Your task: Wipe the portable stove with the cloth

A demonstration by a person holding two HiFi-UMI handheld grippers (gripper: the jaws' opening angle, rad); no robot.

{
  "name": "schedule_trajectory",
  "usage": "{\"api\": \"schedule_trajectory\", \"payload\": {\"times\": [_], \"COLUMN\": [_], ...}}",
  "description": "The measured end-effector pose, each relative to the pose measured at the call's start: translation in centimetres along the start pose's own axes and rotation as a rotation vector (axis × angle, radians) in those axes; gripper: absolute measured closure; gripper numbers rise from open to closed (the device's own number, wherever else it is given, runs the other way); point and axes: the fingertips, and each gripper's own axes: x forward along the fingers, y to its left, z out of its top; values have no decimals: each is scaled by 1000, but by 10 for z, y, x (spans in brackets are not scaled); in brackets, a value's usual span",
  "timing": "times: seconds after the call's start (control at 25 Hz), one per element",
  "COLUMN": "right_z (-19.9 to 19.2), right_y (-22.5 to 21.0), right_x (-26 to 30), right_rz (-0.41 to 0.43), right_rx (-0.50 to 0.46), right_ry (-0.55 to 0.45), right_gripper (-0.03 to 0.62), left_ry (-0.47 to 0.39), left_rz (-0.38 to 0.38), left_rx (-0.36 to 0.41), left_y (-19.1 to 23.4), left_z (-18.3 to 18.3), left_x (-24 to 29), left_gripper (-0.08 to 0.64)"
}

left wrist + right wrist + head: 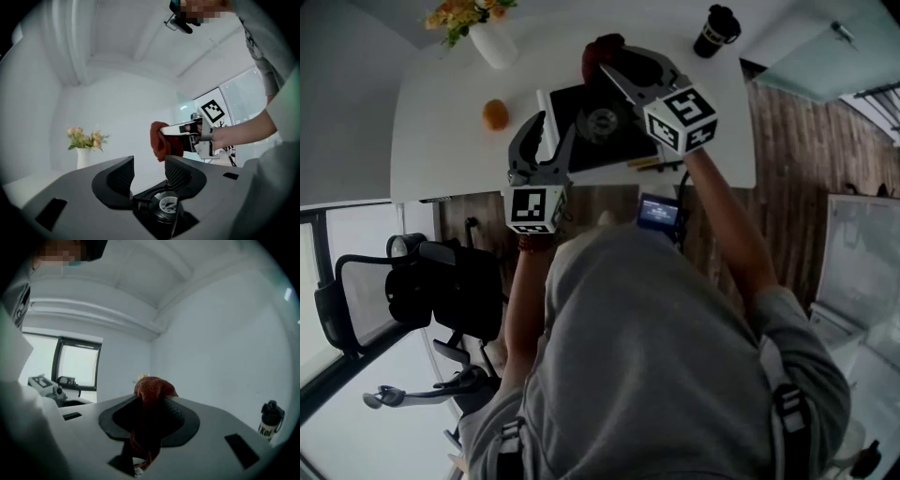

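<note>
Both forearms reached forward, level, above the worktop's (pixel 441 122) near edge. The right gripper (pixel 614 64) clenched the red cloth (pixel 598 54) over the stove (pixel 609 141); the left gripper (pixel 553 127) hung open, empty, beside it.

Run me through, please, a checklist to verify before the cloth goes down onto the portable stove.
1. Cloth gripped: ok. The right gripper is shut on the red cloth, which bunches above its jaws.
2. Left gripper free: ok. Its jaws stand apart with nothing between them.
3. Cloth in contact with the stove: not ok. Both grippers are held up in the air above the table.
4. Surroundings clear of the stove: ok. The orange and vase stand apart to its left.
5. Burner off and cool: cannot tell.
</note>
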Motion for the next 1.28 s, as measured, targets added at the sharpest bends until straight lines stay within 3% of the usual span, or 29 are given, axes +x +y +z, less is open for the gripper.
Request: {"api": "schedule_trajectory", "payload": {"times": [0.08,0.2,0.4,0.56,0.64,0.88,1.12,1.28], "right_z": [17,31,18,-5,-15,-55,-61,-62], "right_y": [4,13,32,50,55,71,99,102], "right_x": [-24,-56,-90,-109,-119,-130,-124,-120], "right_rz": [-48,-126,-258,-230,-246,-259,-223,-231], "right_rx": [47,-13,-85,51,75,87,-5,-5], "right_ry": [-81,-151,-119,-141,-140,-58,-27,-25], "right_gripper": [471,468,469,471,471,471,476,482], "left_ry": [-26,-54,-65,-37,-17,24,44,40], "left_rz": [40,98,168,178,174,159,138,141], "left_rx": [15,31,61,53,43,22,21,15], "left_y": [0,-3,-15,-24,-28,-44,-50,-50], "left_z": [14,28,34,20,10,-11,-17,-18], "left_x": [-1,-4,-12,-18,-21,-28,-28,-29], "left_gripper": [351,406,475,482,485,495,495,499]}}
